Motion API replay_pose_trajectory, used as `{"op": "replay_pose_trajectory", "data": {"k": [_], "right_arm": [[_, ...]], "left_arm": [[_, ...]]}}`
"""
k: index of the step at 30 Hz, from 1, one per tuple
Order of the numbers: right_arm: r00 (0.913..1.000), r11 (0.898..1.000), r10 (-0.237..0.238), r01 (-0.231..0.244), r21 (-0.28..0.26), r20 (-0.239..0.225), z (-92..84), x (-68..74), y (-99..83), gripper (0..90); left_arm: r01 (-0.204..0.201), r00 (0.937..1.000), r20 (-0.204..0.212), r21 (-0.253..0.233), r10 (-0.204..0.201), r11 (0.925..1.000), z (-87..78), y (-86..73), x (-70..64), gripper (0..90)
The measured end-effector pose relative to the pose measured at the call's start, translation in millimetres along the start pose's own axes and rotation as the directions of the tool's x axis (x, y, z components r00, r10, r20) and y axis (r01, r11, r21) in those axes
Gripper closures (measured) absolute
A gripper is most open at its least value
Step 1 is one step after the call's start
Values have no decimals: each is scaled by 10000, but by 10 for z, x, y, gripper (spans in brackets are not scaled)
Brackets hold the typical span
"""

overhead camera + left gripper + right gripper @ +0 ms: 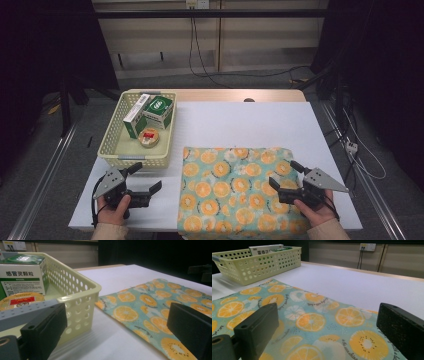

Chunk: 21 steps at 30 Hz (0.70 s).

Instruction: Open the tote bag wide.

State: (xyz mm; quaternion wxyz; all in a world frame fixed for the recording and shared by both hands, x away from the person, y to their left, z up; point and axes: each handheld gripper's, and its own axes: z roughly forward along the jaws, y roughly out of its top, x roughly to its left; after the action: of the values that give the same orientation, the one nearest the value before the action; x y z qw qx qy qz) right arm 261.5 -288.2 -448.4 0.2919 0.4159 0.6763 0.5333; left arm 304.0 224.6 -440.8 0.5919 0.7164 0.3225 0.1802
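While idle: both jaws wide, holding nothing.
Right gripper [291, 181]: over the cloth [235, 192], likely to grasp.
Left gripper [145, 178]: beside the cloth.

The green-and-white box [22, 275] in the basket [82, 287] reads "感冒灵颗粒".

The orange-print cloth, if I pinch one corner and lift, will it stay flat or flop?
The orange-print cloth lies thin and flat on the table, so it will probably droop and fold. It looks light, and may slide when pushed.

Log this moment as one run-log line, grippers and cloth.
left gripper: open, empty, beside basket | right gripper: open, empty, over orange-print cloth | cloth: flat on table
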Motion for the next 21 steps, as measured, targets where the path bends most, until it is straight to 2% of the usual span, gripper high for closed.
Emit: {"op": "replay_pose_trajectory", "data": {"k": [6,14,18,21], "right_arm": [[10000,10000,31,-31,36,42,-4,-11,11,39],[9997,9997,-48,42,220,251,-15,-34,36,39],[9997,9994,-104,96,329,242,-28,-41,56,40],[9993,9973,-181,157,715,324,-33,-59,51,44]], "left_arm": [[13,10000,42,4,-13,10000,25,10,-16,24],[-145,9998,139,247,142,9996,107,65,-90,23],[-375,9980,517,451,352,9983,159,100,-156,23],[-655,9954,729,519,616,9965,209,115,-199,20]]}}
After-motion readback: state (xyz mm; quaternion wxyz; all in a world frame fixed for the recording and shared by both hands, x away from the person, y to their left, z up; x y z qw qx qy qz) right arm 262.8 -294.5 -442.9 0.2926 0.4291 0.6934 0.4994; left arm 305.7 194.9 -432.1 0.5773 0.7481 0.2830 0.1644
